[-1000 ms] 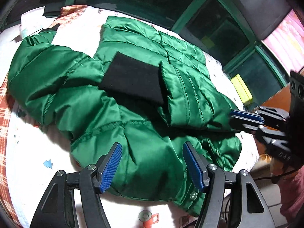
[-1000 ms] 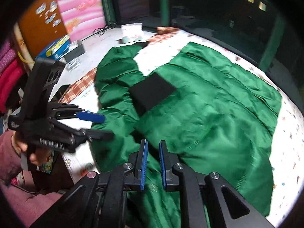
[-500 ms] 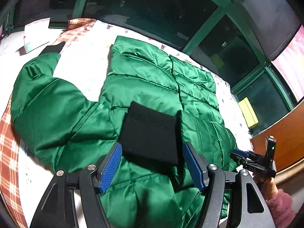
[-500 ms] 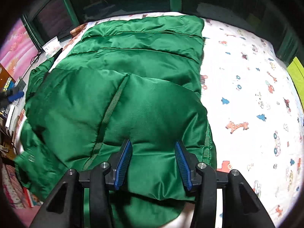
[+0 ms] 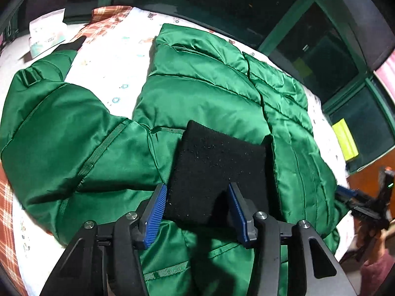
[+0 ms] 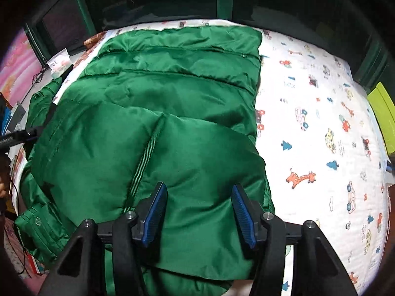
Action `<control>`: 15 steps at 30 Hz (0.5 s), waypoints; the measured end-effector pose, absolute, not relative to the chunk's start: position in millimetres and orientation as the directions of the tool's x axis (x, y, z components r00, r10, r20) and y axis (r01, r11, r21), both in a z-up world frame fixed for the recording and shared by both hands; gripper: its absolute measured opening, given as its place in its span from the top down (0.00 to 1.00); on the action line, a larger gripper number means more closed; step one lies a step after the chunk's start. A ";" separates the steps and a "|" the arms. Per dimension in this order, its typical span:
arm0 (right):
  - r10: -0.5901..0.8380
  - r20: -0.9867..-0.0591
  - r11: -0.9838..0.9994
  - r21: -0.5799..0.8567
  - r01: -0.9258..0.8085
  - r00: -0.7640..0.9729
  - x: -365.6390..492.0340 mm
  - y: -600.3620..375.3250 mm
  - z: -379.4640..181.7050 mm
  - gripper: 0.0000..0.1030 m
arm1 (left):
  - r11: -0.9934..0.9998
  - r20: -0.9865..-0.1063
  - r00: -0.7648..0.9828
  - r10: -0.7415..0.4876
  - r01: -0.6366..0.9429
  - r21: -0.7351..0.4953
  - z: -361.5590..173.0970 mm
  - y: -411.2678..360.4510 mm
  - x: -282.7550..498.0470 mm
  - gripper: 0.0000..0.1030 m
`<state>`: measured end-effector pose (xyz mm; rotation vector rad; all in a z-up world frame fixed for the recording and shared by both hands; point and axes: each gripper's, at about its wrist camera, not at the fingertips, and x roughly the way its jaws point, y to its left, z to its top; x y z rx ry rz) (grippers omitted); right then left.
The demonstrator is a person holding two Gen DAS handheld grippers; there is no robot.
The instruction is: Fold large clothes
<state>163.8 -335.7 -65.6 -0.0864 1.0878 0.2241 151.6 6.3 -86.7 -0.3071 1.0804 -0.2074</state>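
— Well, where lies the green puffer jacket (image 5: 202, 93)?
— Spread across the bed (image 6: 321, 128), on a cartoon-print sheet, one sleeve (image 5: 56, 123) flung out to the jacket's left, well apart from the quilted body.
— And the left tool (image 5: 197, 209)?
— Angled down over the black cuff (image 5: 217, 162) lying on the jacket's chest; jaws closing, cuff between the blue pads, not clearly pinched yet.
— Right tool (image 6: 198, 212)?
— Hovering above the jacket's folded-over shoulder; jaws opening, green fabric bulging between them, nothing gripped. Also visible beyond the jacket's right edge in the left view.
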 end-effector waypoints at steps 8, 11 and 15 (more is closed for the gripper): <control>0.271 -0.853 0.930 0.112 -0.351 0.446 149.7 -293.9 -34.0 0.42 | 0.947 -0.798 0.540 -0.267 -0.007 -0.322 -77.1 18.3 133.9 0.94; 0.299 -0.834 0.909 0.102 -0.403 0.464 149.3 -273.0 -22.3 0.42 | 0.952 -0.784 0.576 -0.232 -0.031 -0.304 -65.9 25.1 116.0 0.98; 0.371 -0.817 0.880 0.158 -0.448 0.441 160.6 -242.4 -28.0 0.42 | 0.942 -0.796 0.564 -0.220 -0.089 -0.323 -66.7 44.0 98.3 0.98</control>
